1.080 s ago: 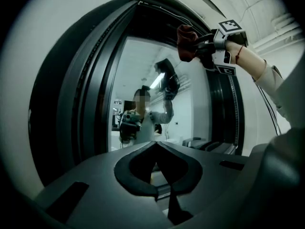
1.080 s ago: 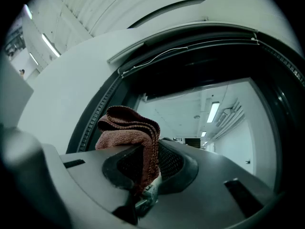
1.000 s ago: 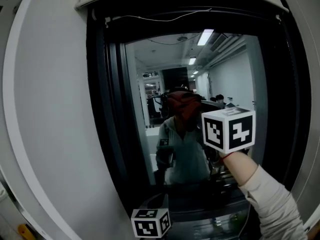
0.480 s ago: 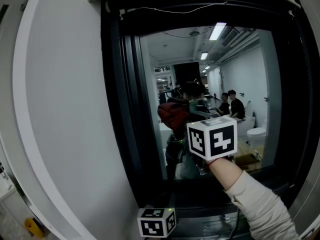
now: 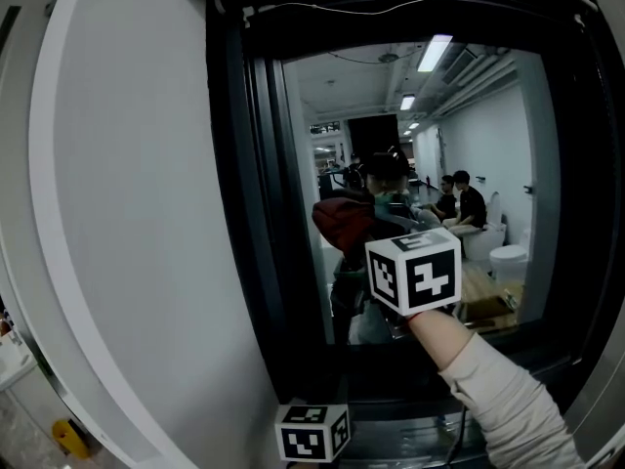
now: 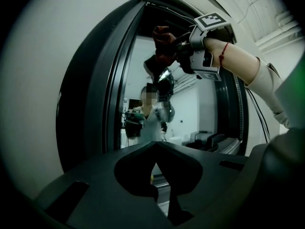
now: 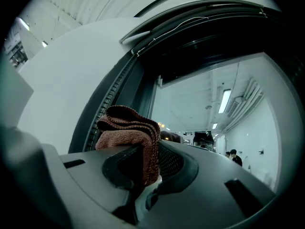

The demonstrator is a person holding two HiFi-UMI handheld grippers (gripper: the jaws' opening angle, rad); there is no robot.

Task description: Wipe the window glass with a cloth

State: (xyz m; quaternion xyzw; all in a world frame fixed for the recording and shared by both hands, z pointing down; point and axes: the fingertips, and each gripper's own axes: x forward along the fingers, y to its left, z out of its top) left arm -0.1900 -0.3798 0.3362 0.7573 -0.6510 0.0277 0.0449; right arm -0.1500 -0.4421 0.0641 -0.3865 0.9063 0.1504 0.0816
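The window glass [image 5: 469,115] sits in a dark frame [image 5: 244,213] and reflects a lit room. My right gripper [image 7: 147,151] is shut on a folded reddish-brown cloth [image 7: 131,130] and holds it up at the glass [image 7: 214,109] near the left side of the frame. In the head view the cloth [image 5: 344,221] shows just left of and above that gripper's marker cube [image 5: 413,272]. From the left gripper view the cloth [image 6: 162,39] and right gripper [image 6: 188,49] are high against the pane. My left gripper [image 6: 155,149] hangs low, jaws together, with nothing in them; its cube [image 5: 312,433] is below the sill.
A pale grey wall [image 5: 127,213] runs along the left of the window. A thin wire [image 5: 342,8] crosses the top of the frame. The dark sill track [image 5: 410,399] lies under the pane. A small yellow object [image 5: 66,438] is at the lower left.
My right gripper has carried the cloth left and a little down over the glass, then almost stopped. The left gripper has stayed low.
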